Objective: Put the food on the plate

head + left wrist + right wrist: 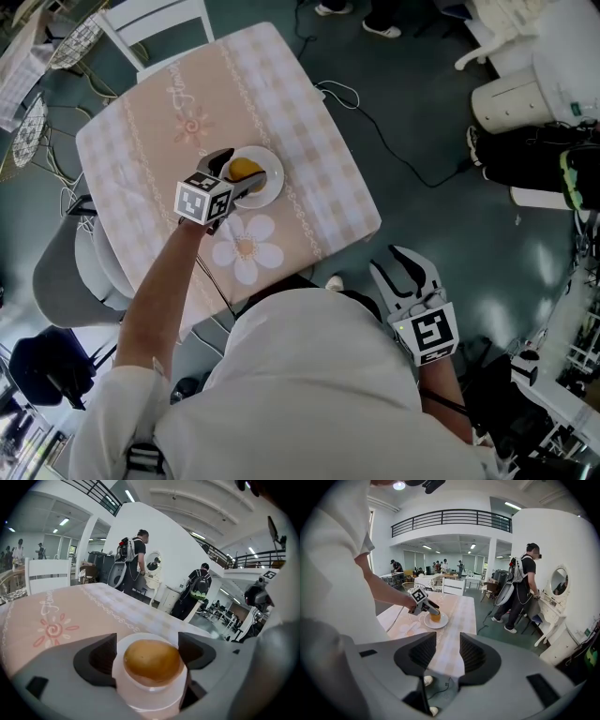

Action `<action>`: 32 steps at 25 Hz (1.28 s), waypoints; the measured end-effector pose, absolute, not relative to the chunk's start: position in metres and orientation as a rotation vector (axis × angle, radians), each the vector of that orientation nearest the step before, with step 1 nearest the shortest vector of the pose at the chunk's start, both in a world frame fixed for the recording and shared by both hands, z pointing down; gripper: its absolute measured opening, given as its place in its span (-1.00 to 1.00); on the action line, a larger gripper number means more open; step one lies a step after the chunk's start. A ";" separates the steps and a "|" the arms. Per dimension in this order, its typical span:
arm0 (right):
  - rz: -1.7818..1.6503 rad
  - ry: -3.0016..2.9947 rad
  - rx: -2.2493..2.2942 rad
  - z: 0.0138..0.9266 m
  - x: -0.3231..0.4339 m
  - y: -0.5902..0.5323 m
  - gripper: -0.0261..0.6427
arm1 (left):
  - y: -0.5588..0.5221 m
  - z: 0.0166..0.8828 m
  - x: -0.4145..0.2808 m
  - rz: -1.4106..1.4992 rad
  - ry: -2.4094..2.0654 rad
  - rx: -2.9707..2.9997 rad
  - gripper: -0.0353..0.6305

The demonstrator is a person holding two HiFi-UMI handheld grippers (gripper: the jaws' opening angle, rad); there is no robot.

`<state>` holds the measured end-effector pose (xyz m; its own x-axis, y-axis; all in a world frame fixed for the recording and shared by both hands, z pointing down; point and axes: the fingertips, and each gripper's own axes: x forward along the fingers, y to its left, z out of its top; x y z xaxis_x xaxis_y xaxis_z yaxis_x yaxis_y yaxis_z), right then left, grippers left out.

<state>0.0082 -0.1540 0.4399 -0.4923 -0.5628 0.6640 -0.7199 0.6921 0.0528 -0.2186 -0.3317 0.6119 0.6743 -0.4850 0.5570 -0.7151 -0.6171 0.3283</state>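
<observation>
A round golden-brown piece of food [244, 170] rests on a small white plate [273, 186] in the middle of the table. My left gripper [241, 171] is lowered over the plate, and its jaws stand on either side of the food without pressing on it. In the left gripper view the food [152, 662] fills the gap between the dark pads [104, 654], with the plate [150, 696] beneath it. My right gripper [394, 261] hangs off the table at the lower right, open and empty. The right gripper view shows its pads [474, 654] apart, with the plate [440, 622] far behind them.
The table [309, 112] wears a pink and white checked cloth with flower prints. A white chair [159, 23] stands at its far side and a grey chair [66, 272] at its left. A cable [394, 141] runs across the floor. People stand by a white dresser [555, 597].
</observation>
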 end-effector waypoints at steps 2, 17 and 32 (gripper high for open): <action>0.307 -2.235 0.978 0.439 0.007 -0.154 -0.43 | -0.334 0.610 -0.221 0.577 -0.958 2.359 0.32; 0.300 -2.231 0.999 0.438 0.010 -0.150 -0.43 | -0.342 0.607 -0.228 0.490 -0.997 2.300 0.32; 0.291 -2.232 1.003 0.436 0.010 -0.151 -0.43 | -0.343 0.607 -0.227 0.476 -0.993 2.299 0.32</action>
